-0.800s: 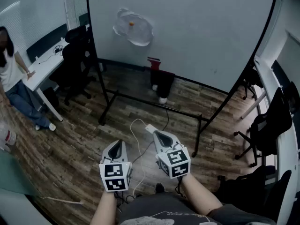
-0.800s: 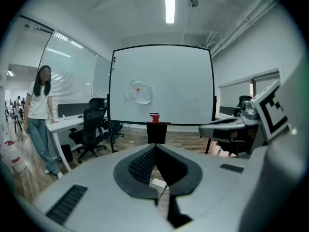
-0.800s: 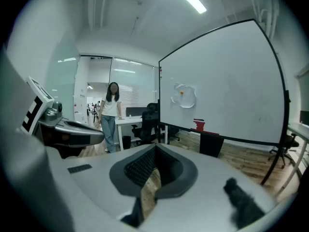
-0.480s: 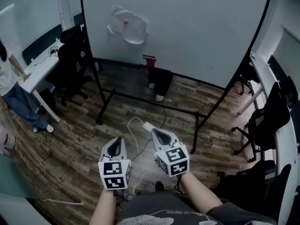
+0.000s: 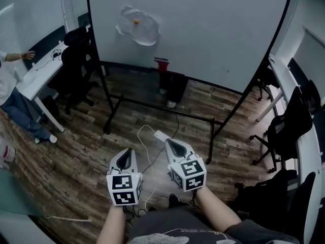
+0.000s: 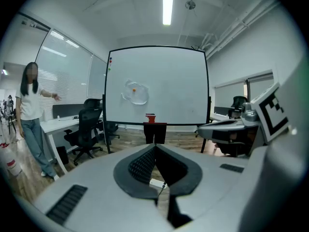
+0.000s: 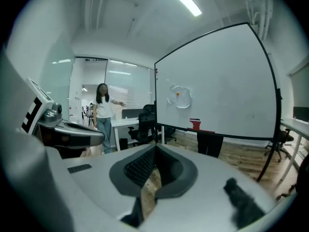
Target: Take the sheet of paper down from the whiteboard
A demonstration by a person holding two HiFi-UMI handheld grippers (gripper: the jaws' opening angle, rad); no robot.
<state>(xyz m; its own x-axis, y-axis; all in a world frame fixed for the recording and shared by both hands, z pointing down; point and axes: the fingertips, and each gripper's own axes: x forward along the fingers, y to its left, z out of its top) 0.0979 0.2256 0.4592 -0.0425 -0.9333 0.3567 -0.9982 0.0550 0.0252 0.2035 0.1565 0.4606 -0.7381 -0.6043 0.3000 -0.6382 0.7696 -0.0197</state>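
Note:
A crumpled white sheet of paper hangs on the whiteboard, pinned by a small orange magnet; the left gripper view shows the paper and the right gripper view shows the paper far ahead. My left gripper and right gripper are held low over the wooden floor, side by side, well short of the board. Both are shut, tips touching, with nothing between them. They point toward the board.
A red object sits on the whiteboard's tray above a dark box. A white cable and plug lie on the floor. Black office chairs and a white desk stand left with a person; more chairs right.
The view has shifted slightly, so the board and paper sit a little further left and higher. The person at the left has raised an arm. Both grippers stay shut and roughly in place.

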